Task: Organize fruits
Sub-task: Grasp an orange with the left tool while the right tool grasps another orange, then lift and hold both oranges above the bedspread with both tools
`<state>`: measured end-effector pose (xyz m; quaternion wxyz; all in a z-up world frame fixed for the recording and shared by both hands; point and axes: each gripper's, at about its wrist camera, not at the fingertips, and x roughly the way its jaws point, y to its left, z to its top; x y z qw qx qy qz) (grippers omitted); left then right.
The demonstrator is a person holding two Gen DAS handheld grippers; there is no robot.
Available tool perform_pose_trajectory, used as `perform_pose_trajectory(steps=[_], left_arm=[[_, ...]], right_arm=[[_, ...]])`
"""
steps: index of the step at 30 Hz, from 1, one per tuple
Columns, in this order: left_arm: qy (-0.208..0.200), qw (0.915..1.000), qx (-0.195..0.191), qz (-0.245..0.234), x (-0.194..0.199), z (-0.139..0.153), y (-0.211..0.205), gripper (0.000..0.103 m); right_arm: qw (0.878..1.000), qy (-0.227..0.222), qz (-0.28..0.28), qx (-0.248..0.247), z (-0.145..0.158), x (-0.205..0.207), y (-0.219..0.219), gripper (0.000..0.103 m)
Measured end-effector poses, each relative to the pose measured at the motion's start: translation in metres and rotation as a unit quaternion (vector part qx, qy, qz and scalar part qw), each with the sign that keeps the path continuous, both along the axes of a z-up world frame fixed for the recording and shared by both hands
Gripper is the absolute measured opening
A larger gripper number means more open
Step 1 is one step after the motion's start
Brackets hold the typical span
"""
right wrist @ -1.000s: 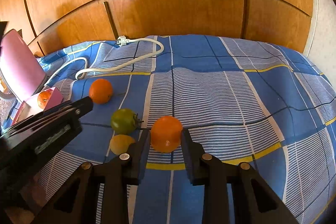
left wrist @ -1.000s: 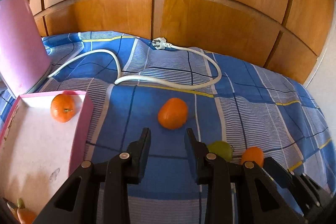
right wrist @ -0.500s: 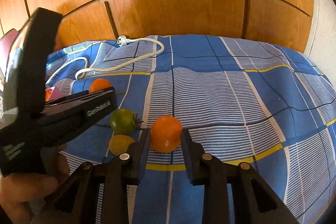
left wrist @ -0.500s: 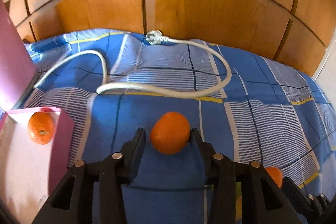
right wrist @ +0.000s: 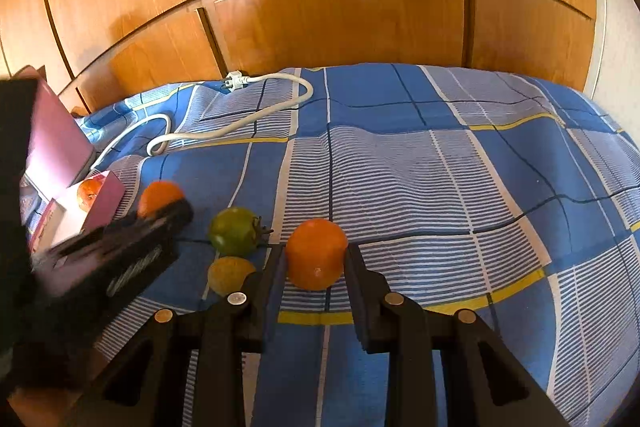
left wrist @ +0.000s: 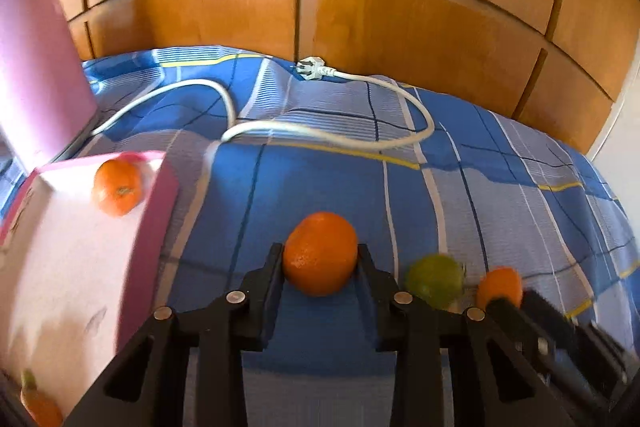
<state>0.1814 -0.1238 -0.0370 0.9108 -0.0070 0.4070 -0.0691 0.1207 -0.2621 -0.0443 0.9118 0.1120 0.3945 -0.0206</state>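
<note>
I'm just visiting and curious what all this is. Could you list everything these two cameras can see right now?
oranges: four, orange; one between the left fingers, one between the right fingers, one in the pink box, part of one at that box's near corner
green fruit: one, green, on the bedspread left of the right-hand orange
yellow fruit: one, yellowish, just nearer than the green one
pink box: one, pink with pale inside, lid raised, on the left
cable with plug: one, white, looped across the bedspread
bedspread: one, blue checked
wooden panels: brown, behind the bed
left hand-held gripper: black, jaws just closing on its orange
right hand-held gripper: black, shut on its orange
</note>
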Motion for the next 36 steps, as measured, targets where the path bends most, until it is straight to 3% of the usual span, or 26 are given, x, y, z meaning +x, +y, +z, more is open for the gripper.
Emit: perform_pose_trajectory(steps=[12,19,21,26,30,36], left_arm=[[-0.017,0.9998,0.004,-0.013,-0.087,0.007,0.02,0.034],[-0.014,0.9998,-0.002,-0.013,-0.144,0.003,0.035,0.034],[-0.027,0.9995,0.014,-0.013,-0.158,0.0,0.037,0.034],[-0.046,0.9985,0.022,-0.022,-0.168,-0.004,0.04,0.034],[-0.068,0.9956,0.06,-0.022,-0.172,-0.011,0.032,0.034],[-0.073,0.996,0.05,-0.014,-0.171,-0.009,0.035,0.034]], right_arm=[[1.0,-0.005,-0.003,0.017,0.001,-0.014,-0.006,0.028],[1.0,0.017,-0.001,0.0,0.002,-0.032,0.0,0.028],[1.0,0.028,0.002,0.003,0.003,-0.042,0.003,0.026],[0.999,0.046,0.007,0.0,0.001,-0.054,0.01,0.025],[0.998,0.06,0.009,-0.003,-0.006,-0.05,0.011,0.024],[0.999,0.052,0.005,0.014,-0.006,-0.05,0.007,0.024]])
